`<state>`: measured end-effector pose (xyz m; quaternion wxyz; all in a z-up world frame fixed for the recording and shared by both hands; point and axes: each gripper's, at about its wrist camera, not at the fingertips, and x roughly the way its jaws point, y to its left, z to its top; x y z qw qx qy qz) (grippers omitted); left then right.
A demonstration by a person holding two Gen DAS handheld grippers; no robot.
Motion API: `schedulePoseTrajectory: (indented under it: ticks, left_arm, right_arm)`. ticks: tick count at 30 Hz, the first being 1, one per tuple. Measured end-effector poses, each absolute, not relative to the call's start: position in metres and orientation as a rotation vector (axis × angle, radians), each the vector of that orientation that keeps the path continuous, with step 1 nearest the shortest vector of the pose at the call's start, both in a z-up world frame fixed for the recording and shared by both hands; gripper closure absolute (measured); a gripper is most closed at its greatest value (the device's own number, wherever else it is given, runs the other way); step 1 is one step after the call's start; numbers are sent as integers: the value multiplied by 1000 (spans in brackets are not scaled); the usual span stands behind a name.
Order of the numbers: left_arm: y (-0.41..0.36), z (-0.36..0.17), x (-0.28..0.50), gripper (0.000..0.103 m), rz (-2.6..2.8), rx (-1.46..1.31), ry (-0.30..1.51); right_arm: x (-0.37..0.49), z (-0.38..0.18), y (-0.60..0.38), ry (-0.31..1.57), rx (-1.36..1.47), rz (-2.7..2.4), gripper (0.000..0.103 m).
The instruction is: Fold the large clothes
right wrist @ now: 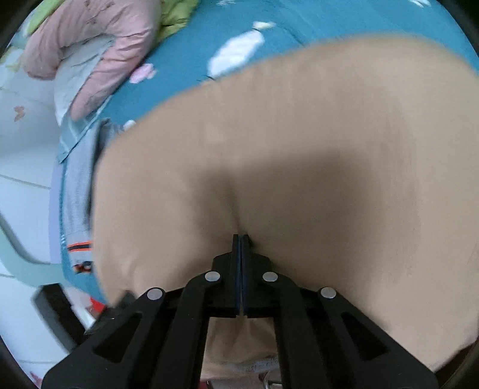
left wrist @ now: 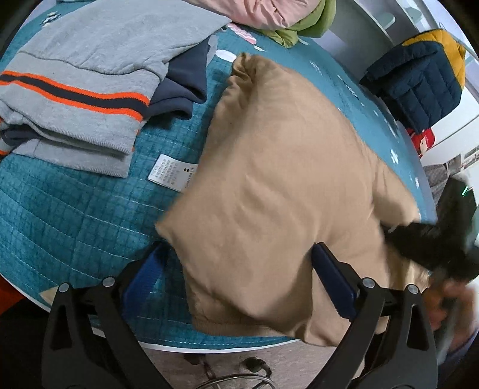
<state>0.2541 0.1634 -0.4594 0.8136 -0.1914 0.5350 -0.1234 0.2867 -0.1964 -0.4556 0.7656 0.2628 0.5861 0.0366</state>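
A large tan garment (left wrist: pixel 284 167) lies spread on the teal quilted table cover (left wrist: pixel 74 215), with a white care label (left wrist: pixel 172 172) at its left edge. My left gripper (left wrist: pixel 239 251) is open, its blue-padded fingers straddling the garment's near left part just above it. My right gripper (right wrist: pixel 241 239) is shut on a pinch of the tan garment (right wrist: pixel 299 134); it shows blurred at the garment's right edge in the left wrist view (left wrist: pixel 419 239).
A folded grey sweater with orange and navy stripes (left wrist: pixel 80 89) lies at the left over a navy garment (left wrist: pixel 182 86). Pink (left wrist: pixel 263 12) and green (left wrist: pixel 302 27) clothes sit at the back. A navy and yellow padded jacket (left wrist: pixel 419 80) is at the right. The table's front edge (left wrist: pixel 209 347) is close.
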Motion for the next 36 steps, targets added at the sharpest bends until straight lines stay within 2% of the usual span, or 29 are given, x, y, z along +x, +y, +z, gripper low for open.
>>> schedulePoseTrajectory:
  ticks: [4, 8, 12, 17, 19, 20, 24, 29, 32, 36]
  left_arm:
    - [174, -457, 252, 6, -270, -475, 1133]
    - [185, -458, 248, 6, -273, -552, 1124]
    - [187, -457, 247, 6, -276, -555, 1123]
    - [186, -457, 246, 6, -271, -544, 1124]
    - [183, -457, 247, 6, -272, -550, 1123]
    - [184, -457, 246, 6, -274, -552, 1121]
    - [181, -457, 247, 6, -276, -541, 1124]
    - [183, -457, 247, 6, -277, -554, 1137]
    - [185, -458, 249, 6, -280, -568, 1139]
    - [183, -458, 251, 5, -272, -566, 1145]
  right_arm:
    - [285, -447, -185, 1249, 494, 48, 103]
    - [262, -436, -180, 1303, 520, 64, 103]
    - [237, -457, -181, 1348, 553, 60, 103]
    - [247, -459, -171, 1354, 501, 50, 103]
    - [250, -443, -181, 1376, 597, 59, 101]
    - [255, -428, -188, 1335, 631, 63, 97]
    - [305, -390, -206, 1206, 587, 25, 97]
    - [381, -415, -219, 1277, 630, -11, 97]
    - [405, -423, -212, 1291, 531, -56, 100]
    - [414, -453, -216, 1351, 541, -82, 103]
